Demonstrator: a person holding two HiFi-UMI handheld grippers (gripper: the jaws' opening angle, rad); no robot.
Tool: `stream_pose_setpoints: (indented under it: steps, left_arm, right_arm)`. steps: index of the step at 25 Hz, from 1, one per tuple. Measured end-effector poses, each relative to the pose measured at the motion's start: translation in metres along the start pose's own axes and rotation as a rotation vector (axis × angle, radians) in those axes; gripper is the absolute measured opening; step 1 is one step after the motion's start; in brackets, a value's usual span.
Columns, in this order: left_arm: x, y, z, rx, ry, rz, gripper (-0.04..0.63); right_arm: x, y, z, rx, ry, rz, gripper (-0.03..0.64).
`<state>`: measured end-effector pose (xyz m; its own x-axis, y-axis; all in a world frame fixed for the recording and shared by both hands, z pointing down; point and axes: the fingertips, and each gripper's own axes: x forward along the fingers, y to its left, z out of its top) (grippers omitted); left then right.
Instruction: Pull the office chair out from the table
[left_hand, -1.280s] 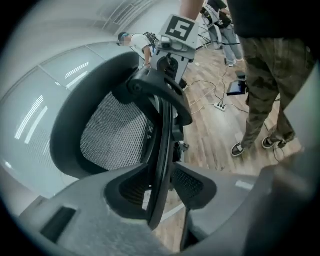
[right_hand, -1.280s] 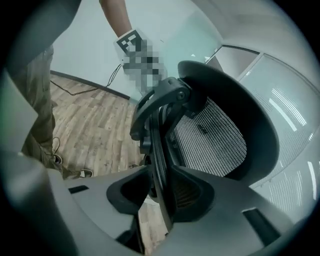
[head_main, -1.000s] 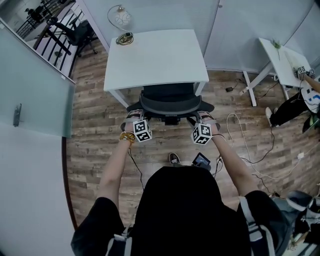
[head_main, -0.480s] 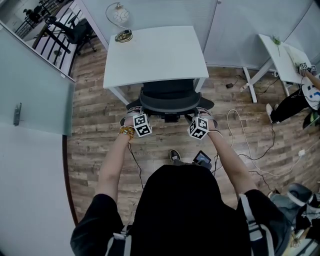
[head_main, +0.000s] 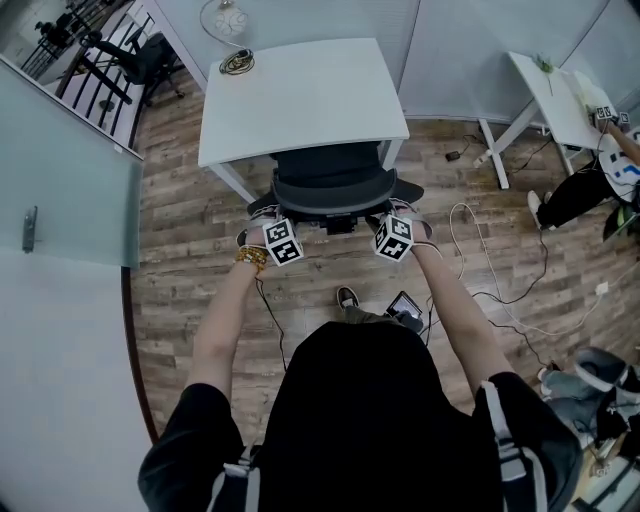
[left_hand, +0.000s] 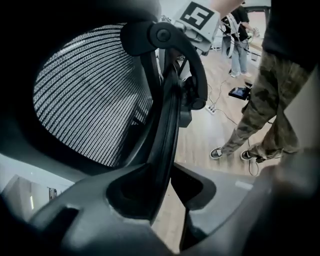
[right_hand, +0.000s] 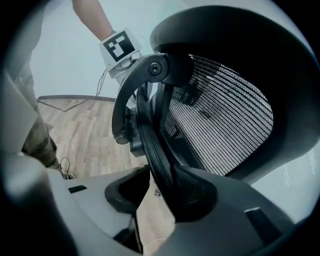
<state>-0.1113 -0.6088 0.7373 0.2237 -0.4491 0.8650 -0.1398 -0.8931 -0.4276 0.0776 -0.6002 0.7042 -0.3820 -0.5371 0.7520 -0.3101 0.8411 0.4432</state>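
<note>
Step in hand: taking hold of the backrest; the pull is judged not begun. Left gripper (left_hand: 170, 180): jaws fairly wide, just been closing, astride the black plastic backrest rim (left_hand: 167, 120). The rim lies against one jaw and floor shows past the other, so no clamp. Centre: black mesh-backed office chair (head_main: 335, 188) sits tucked under the white rectangular table (head_main: 300, 100). Right gripper (right_hand: 162, 187): jaws fairly wide, just been opening, rim between them touching one jaw only. Next move calls for both claws to clamp the rim, then an even pull toward the person. Against a second ago: grippers closer to the backrest, chair no further out
</note>
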Motion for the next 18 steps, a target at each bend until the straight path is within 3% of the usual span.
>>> stream_pose_setpoints:
  steps: [8,18]
  left_arm:
    - [-0.008,-0.016,-0.004,-0.037,0.003,0.017,0.147]
    - [-0.013,-0.026,-0.01,-0.04,0.026,-0.022,0.146]
  right_arm:
    - [-0.006,0.015,0.002,0.005,0.008,0.012,0.133]
    - [-0.01,0.028,0.005,0.016,0.001,0.0,0.135]
